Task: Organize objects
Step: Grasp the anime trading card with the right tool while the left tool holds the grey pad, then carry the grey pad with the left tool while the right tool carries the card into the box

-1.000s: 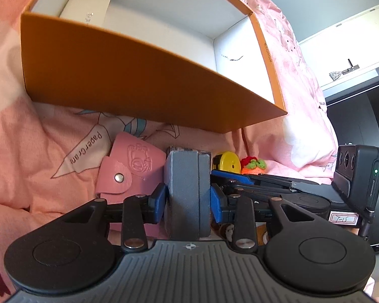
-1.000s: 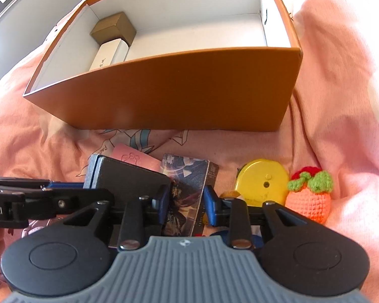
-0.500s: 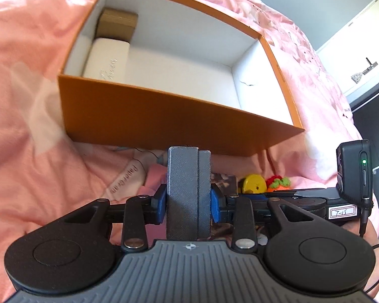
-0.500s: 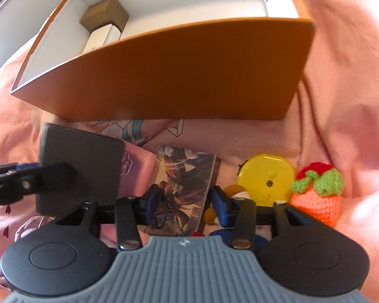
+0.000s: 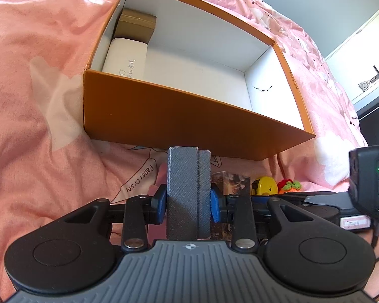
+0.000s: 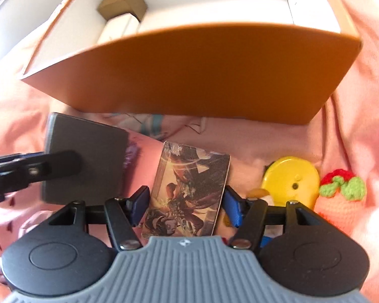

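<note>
My left gripper is shut on a grey textured case, held upright on its edge above the pink bedding, just short of the orange box. In the right wrist view the same grey case hangs at the left. My right gripper points down over an illustrated card pack lying on the bedding. Its jaws are opening, and the blue pads stand either side of the pack without pressing on it.
Inside the orange box a brown carton and a white case lie at the left end. A yellow round tape measure, a crocheted fruit and a pink pouch lie on the bedding.
My left gripper has lifted the grey case off the bedding, and the box's inside has come into view. The right gripper's jaws have widened to either side of the card pack.
</note>
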`<move>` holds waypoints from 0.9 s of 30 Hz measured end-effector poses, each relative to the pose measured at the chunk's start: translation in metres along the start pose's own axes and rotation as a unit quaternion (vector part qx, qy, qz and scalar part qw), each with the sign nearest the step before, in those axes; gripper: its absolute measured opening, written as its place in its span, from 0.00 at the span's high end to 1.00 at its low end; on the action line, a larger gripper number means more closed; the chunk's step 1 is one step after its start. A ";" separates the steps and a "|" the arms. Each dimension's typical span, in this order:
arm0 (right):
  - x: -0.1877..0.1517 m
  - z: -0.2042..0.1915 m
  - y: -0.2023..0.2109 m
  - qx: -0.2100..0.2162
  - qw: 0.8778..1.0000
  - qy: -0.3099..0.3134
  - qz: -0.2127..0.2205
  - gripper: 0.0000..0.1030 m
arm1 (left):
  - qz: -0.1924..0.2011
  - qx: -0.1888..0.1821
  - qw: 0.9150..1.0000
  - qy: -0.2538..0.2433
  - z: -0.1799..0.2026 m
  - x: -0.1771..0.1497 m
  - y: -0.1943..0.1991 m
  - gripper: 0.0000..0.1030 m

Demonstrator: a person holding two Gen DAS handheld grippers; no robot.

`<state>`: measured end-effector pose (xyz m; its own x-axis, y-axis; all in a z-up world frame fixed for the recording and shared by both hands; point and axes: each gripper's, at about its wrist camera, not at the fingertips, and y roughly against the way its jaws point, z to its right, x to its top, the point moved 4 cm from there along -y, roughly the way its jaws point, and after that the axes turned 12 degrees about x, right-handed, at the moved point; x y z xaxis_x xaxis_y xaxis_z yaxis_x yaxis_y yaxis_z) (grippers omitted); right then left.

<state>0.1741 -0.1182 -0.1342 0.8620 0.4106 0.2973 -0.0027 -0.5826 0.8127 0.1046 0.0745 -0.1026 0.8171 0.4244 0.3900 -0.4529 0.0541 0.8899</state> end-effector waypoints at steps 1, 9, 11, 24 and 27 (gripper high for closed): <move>0.000 -0.005 0.003 -0.005 1.000 0.009 0.003 0.38 | 0.000 0.000 1.000 -0.001 0.000 0.000 0.000 0.63; 0.005 -0.029 0.024 0.009 0.999 0.028 0.026 0.38 | 0.006 -0.003 1.000 0.006 -0.006 -0.001 0.003 0.63; 0.007 -0.031 0.033 0.011 0.999 0.029 0.034 0.38 | 0.014 0.001 1.000 0.004 -0.007 -0.001 0.008 0.63; 0.035 -0.067 0.109 0.046 0.989 0.087 0.109 0.38 | 0.087 -0.056 0.995 -0.011 0.016 0.022 0.069 0.63; 0.054 -0.077 0.113 0.042 0.986 0.099 0.125 0.38 | 0.111 -0.058 0.992 -0.020 0.023 0.035 0.080 0.63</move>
<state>0.1811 -0.1081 0.0119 0.7241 0.3698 0.5821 -0.1536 -0.7364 0.6589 0.1051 0.0729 -0.0122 0.7049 0.4010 0.5851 -0.6598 0.0680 0.7483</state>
